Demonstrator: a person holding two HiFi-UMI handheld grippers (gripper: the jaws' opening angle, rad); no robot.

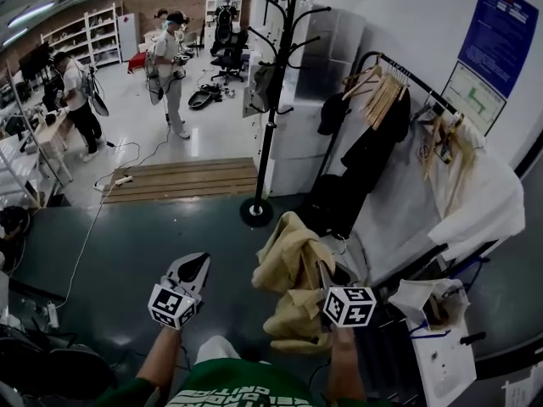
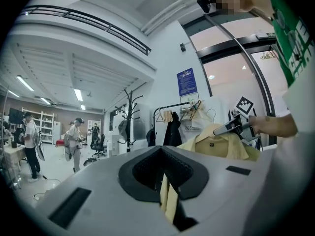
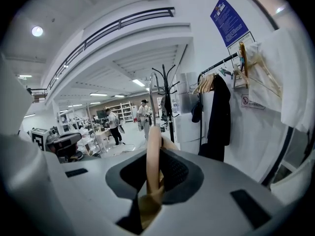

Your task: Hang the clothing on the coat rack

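Low in the head view, right of centre, the right gripper (image 3: 153,173) is clamped on the wooden hanger (image 3: 153,146) that carries the yellow shirt (image 1: 287,265). The left gripper (image 1: 197,266), lower left, is clear of the shirt with its jaws a slit apart and empty. The coat rack (image 1: 271,108) stands at upper centre, well apart.

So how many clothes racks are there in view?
2. A black coat stand straight ahead, and a clothes rail with wooden hangers to its right. More may be hidden.

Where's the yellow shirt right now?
The yellow shirt is centre-right in the head view, on a hanger clamped in the right gripper, just short of the base of the coat rack.
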